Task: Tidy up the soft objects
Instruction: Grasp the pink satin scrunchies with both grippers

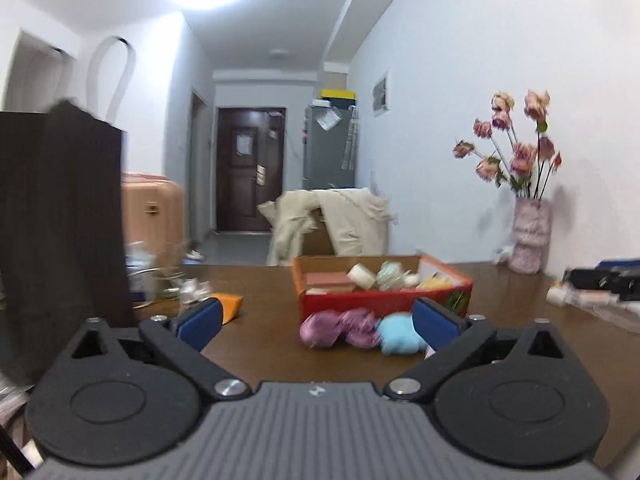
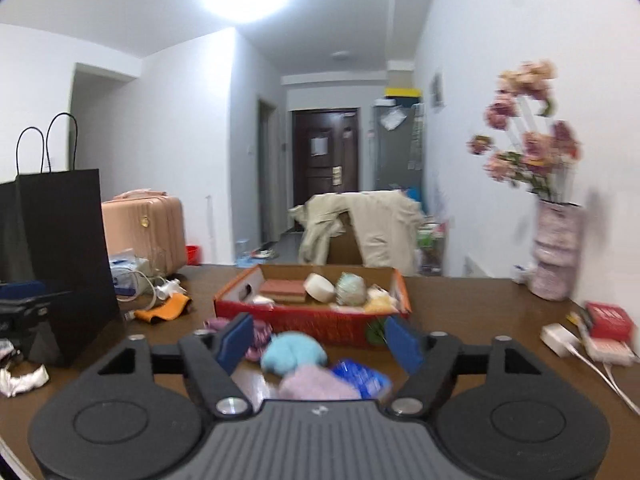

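Both grippers point nearly level, slightly down, over the brown table (image 1: 272, 344) toward the red cardboard box (image 1: 380, 304).

Left gripper (image 1: 316, 322): jaws spread wide, nothing between the pads.

Right gripper (image 2: 320, 338): jaws spread, empty.

Soft objects lie just in front of the box: purple yarn (image 1: 340, 328), light blue plush (image 2: 294, 352), pink fluffy piece (image 2: 318, 384), blue packet (image 2: 362, 376) beside it.

Inside the box: tape roll (image 2: 319, 287), pale yarn ball (image 2: 351, 289).

Left of the box: orange cloth (image 2: 164, 308), black paper bag (image 2: 60, 256).

Right of it, near the wall: flower vase (image 2: 556, 248).
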Motion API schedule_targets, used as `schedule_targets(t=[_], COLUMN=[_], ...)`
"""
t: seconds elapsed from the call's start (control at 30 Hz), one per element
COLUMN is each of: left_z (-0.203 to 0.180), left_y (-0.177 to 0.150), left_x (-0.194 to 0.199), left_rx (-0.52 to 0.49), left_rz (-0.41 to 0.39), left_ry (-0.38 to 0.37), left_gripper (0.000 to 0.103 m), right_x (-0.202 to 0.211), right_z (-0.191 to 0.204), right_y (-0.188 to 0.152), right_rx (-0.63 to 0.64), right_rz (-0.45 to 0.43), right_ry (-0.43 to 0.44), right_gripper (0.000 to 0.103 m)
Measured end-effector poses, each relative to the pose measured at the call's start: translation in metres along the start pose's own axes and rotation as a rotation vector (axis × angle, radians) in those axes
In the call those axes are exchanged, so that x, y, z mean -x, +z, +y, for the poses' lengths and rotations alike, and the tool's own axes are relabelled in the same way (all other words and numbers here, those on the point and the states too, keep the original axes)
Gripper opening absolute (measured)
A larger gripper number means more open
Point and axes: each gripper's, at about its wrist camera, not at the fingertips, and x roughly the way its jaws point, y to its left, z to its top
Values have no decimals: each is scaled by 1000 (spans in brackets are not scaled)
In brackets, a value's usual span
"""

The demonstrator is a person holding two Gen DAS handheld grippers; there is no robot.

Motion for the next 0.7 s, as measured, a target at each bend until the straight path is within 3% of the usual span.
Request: schedule_targets(t=[0.17,0.3,0.7], left_z=[-12,-20,-17], left_y=[-47,-58,-56], left_x=[44,48,47], left_rx=[32,18,37], left_rz=[28,57,46], left_ry=[46,-1,3], left_gripper=[103,103,103], right_x=[36,37,34], right_z=[33,48,49], right_y=[-53,-64,-73], right_rx=[1,58,14], right_rz=[-35,-2,48], right_ry=[-28,12,13], right_gripper=[90,89,90])
